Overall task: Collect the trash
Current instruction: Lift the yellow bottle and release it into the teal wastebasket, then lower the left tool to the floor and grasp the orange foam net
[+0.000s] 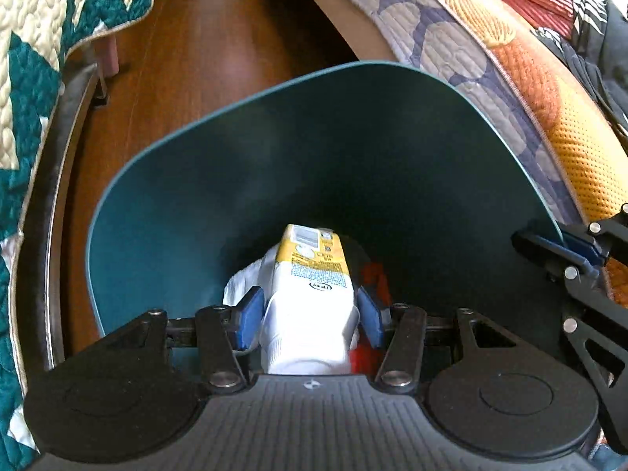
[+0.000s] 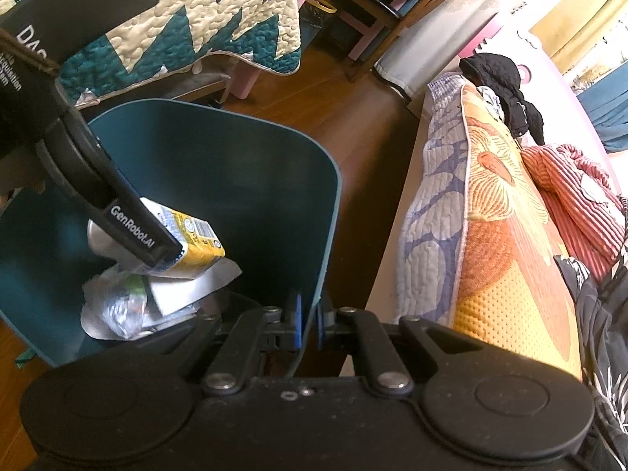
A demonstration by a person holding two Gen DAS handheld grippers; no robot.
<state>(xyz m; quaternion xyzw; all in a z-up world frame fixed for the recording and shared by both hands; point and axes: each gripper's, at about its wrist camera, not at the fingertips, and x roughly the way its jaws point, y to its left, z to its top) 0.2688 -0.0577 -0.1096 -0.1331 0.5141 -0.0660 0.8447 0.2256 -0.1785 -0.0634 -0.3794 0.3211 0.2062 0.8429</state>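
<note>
Yellow-and-white carton pinched in your left gripper, inside the teal bin, right gripper clamped on its rim.

Left claw angled down, half-spread and gripping; right claw pinched shut.

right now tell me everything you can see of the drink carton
The drink carton is a small box, white at the end nearest the left wrist camera and yellow toward its far end, with small print and a barcode label. It looks like coated paperboard, slightly dented. The left gripper clamps it between blue pads. It is tilted inside the dark teal trash bin, above crumpled white paper and clear plastic wrap.
</note>
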